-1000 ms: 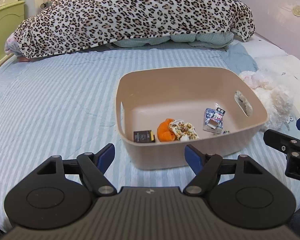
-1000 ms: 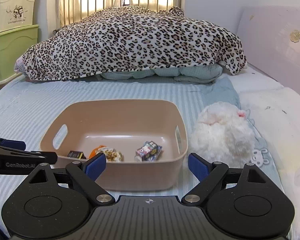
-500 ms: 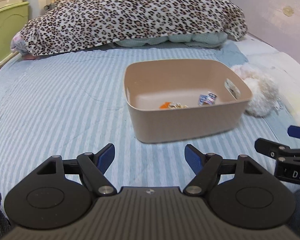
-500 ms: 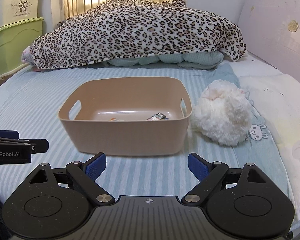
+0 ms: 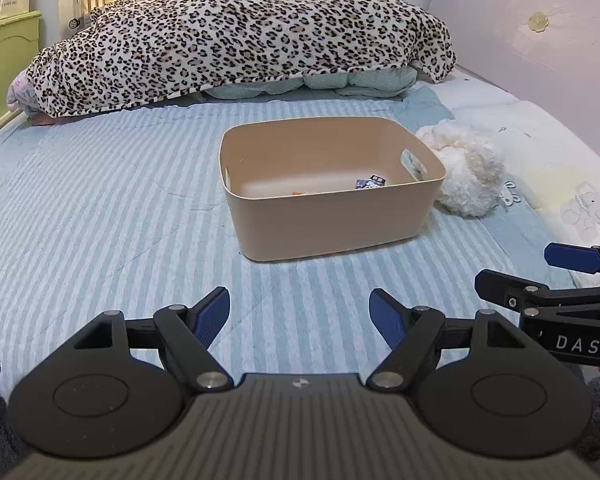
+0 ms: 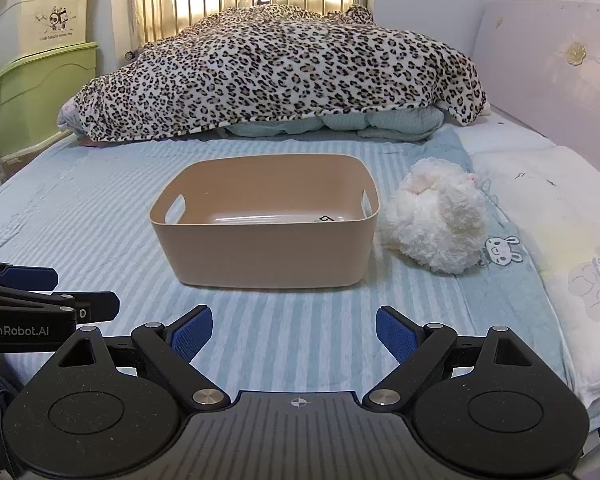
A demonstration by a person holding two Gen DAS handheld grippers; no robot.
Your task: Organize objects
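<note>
A tan plastic bin (image 5: 328,216) (image 6: 268,252) stands on the striped blue bedsheet. A small blue-and-white packet (image 5: 370,182) and a bit of orange show over its rim; the other contents are hidden by the near wall. A white fluffy plush toy (image 5: 468,176) (image 6: 436,220) lies against the bin's right side. My left gripper (image 5: 300,314) is open and empty, well short of the bin. My right gripper (image 6: 294,332) is open and empty, also short of the bin.
A leopard-print blanket (image 6: 276,72) is heaped over teal bedding at the far end of the bed. A pale headboard (image 6: 548,68) runs along the right. Green and cream storage boxes (image 6: 32,64) stand at the far left. A white printed pillow (image 6: 572,248) lies at the right.
Both grippers have pulled back and lowered away from the bin, so it looks smaller and most of its contents have dropped behind its rim. Both jaws stayed open.
</note>
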